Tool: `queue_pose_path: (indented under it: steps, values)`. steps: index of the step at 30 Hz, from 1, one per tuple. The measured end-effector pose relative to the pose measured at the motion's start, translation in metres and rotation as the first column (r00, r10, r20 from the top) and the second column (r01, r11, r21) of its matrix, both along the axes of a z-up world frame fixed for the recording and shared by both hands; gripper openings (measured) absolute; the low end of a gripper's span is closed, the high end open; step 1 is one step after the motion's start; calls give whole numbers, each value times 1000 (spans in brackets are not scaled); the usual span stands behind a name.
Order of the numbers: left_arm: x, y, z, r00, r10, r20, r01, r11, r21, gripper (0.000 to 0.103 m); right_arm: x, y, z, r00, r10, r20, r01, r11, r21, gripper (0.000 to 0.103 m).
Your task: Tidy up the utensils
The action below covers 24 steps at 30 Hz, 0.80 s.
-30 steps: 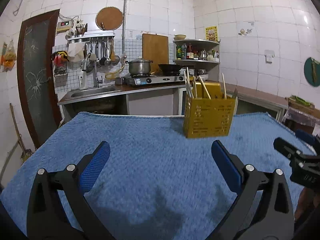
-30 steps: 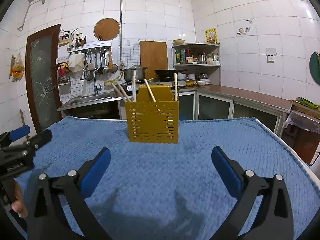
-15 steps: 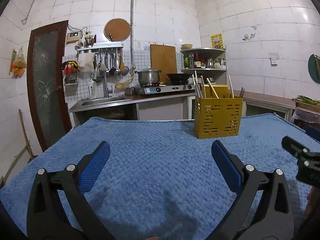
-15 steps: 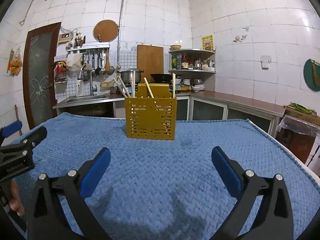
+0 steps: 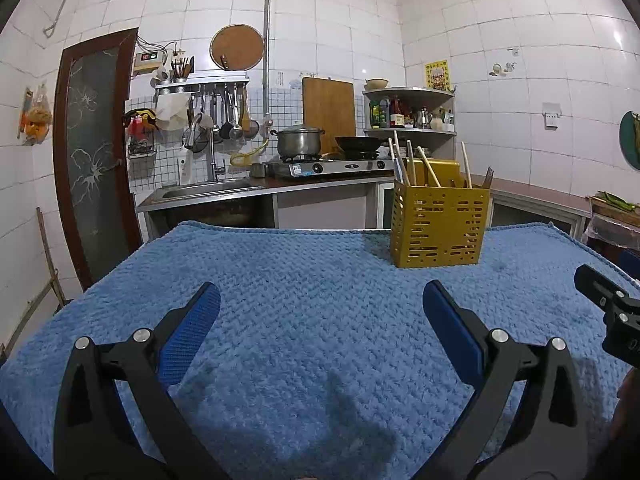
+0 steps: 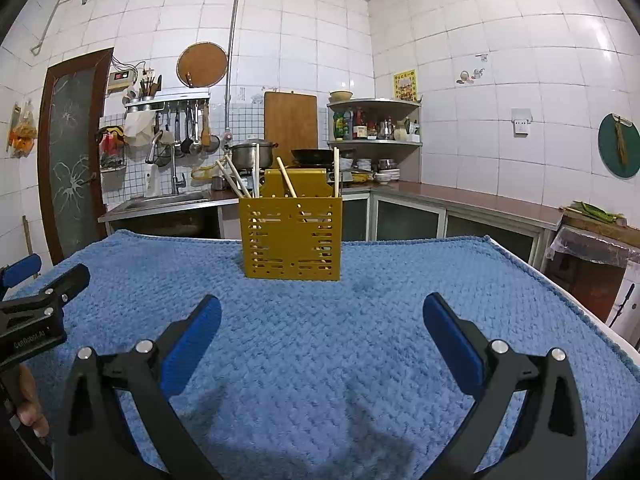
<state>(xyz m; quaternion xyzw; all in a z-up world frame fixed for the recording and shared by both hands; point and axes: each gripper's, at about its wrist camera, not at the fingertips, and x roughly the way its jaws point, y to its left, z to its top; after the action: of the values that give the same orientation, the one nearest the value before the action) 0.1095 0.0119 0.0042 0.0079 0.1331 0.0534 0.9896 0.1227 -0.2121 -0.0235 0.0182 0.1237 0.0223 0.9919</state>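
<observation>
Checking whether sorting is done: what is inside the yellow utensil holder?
Several wooden chopsticks stand leaning in the yellow holder, their tops above its rim. Their lower ends and anything shorter are hidden behind its slotted wall.

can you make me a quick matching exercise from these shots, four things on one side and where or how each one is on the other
Things:
1. yellow holder
2. chopsticks
3. left tongs
4. steel pot

Places or states:
A. on the stove at the back
B. open, nothing between the pads
C. upright on the blue cloth
D. sticking out of the holder's top

Pairs: 1-C, 2-D, 3-B, 4-A
</observation>
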Motion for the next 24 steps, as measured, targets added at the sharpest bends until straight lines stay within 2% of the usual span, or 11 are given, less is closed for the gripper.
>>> queue_pose_path:
  steps: [24]
  values:
    - [-1,-1,-2,1000,8,3,-8,1000,-2,98,-2,4,3,1000,-3,3,3,1000,-19,99]
